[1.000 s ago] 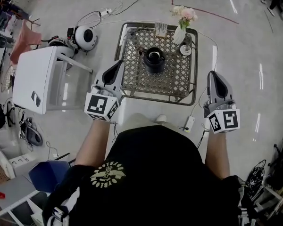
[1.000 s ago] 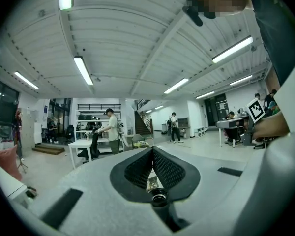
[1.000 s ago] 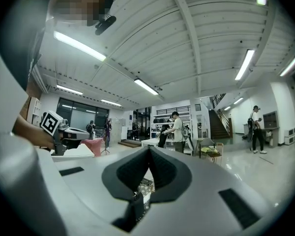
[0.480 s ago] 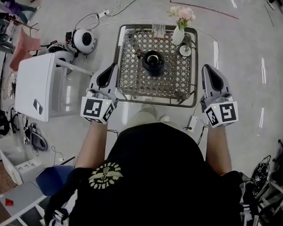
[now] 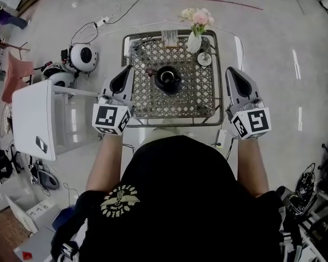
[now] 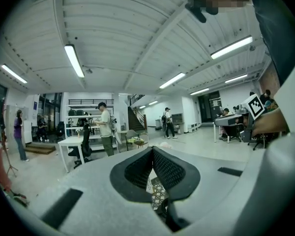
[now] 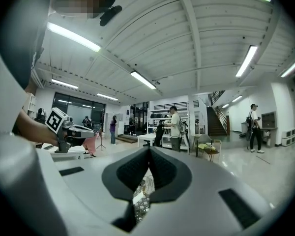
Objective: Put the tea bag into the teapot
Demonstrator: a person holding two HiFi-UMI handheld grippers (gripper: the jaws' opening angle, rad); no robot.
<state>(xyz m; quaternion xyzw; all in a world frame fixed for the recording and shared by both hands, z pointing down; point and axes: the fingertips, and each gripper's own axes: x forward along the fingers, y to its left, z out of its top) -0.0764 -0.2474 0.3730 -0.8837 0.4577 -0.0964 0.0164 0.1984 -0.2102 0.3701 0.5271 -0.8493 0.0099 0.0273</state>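
Observation:
A black teapot with its lid off stands in the middle of the woven table top in the head view. At the table's far edge stands a small holder with pale packets; I cannot tell whether they are tea bags. My left gripper hangs over the table's left edge and my right gripper just off its right edge. Both point away from me and are level with the teapot. In the gripper views, the left gripper and right gripper have tips that meet, with nothing held.
A vase of pink flowers and a small round dish stand at the table's far right corner. A white side table stands to the left, and a round white device and cables lie on the floor. People and desks fill the hall beyond.
Both grippers have moved forward and now flank the table beside the teapot. The head camera has shifted, so the table sits higher and further left in view. Both stay shut.

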